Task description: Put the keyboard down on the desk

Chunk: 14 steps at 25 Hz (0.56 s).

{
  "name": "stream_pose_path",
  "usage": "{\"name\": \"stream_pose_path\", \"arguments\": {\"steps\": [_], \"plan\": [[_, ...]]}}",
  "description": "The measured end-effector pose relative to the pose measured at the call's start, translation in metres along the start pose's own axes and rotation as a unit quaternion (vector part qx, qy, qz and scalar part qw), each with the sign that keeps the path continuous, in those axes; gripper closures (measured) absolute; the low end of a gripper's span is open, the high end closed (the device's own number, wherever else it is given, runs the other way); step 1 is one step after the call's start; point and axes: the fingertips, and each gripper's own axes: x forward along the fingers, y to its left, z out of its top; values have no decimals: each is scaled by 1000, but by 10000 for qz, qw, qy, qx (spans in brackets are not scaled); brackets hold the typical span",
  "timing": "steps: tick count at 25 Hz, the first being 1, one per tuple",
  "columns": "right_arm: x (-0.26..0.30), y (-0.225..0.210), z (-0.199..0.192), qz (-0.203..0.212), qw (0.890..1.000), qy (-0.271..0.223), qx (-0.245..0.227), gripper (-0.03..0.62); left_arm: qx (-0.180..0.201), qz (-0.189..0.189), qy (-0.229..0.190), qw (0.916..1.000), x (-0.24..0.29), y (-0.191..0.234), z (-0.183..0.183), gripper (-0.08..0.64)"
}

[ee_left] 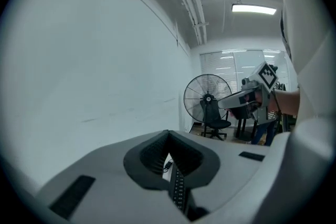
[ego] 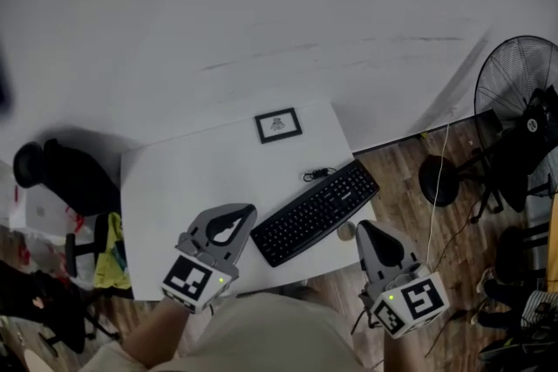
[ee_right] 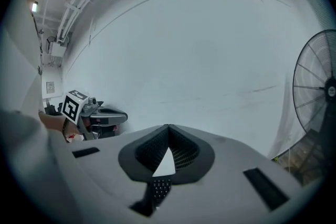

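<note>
The black keyboard lies diagonally on the white desk, its right end near the desk's front right corner. My left gripper is shut, its tip just beside the keyboard's left end, with nothing between the jaws. My right gripper is also shut and sits off the keyboard's near right corner. In the left gripper view the jaws meet and the keyboard shows below them. The right gripper view shows its jaws closed above the keyboard's keys.
A small framed picture lies at the desk's far side, and a cable curls behind the keyboard. A standing fan and chairs fill the wooden floor at right. A dark chair with clutter stands left of the desk.
</note>
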Motion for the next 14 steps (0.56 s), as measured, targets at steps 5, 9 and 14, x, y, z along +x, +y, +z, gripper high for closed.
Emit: {"name": "stream_pose_path", "arguments": {"steps": [5, 9, 14], "plan": [[7, -4, -2, 6, 10000, 56, 46, 568, -154, -49, -51, 9999, 4, 0, 3, 540], [11, -7, -1, -20, 10000, 84, 7, 568, -141, -28, -33, 9999, 7, 5, 5, 540], [14, -12, -2, -47, 9999, 110, 39, 568, -154, -24, -64, 9999, 9, 8, 9, 540]]}}
